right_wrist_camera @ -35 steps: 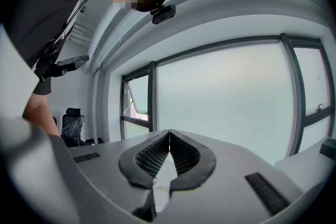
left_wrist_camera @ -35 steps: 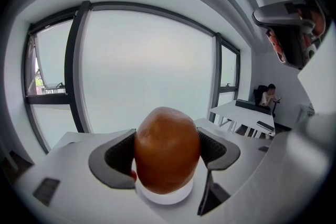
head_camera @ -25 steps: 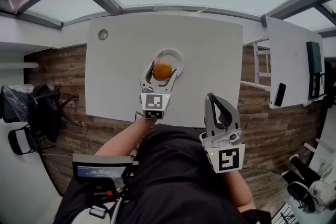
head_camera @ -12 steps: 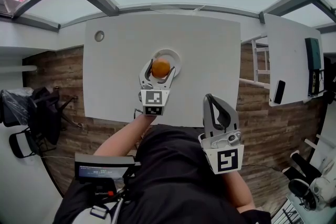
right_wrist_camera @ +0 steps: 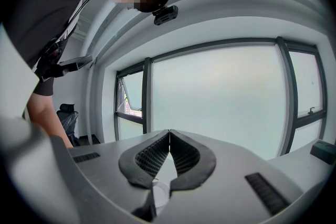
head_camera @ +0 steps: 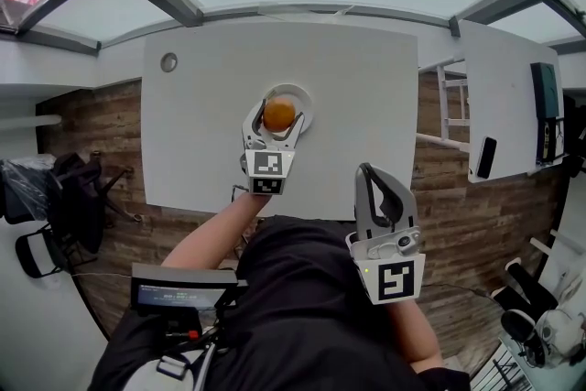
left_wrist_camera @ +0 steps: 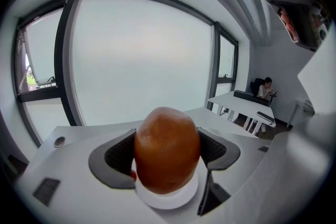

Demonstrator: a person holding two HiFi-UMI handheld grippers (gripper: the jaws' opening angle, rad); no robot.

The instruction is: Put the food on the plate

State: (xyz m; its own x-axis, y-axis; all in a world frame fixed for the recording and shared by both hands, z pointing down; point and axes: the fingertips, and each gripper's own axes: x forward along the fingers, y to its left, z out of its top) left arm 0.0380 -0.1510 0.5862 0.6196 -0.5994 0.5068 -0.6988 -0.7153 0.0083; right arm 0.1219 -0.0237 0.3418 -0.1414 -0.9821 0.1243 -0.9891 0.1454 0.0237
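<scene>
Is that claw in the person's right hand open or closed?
Closed: the right gripper has its two jaws touching at the tips, with nothing between them.

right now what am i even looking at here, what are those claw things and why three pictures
A person, not a robot, holds a pair of tongs in each hand. The head view comes from a camera on the person's head, looking down at a white table. The other two views come from cameras riding on the tongs, looking along their jaws. On the table lies a small white plate. The left tongs are closed on a round orange-brown piece of food right over the plate; whether it rests there I cannot tell. The right tongs are shut and empty, near the person's body.
</scene>
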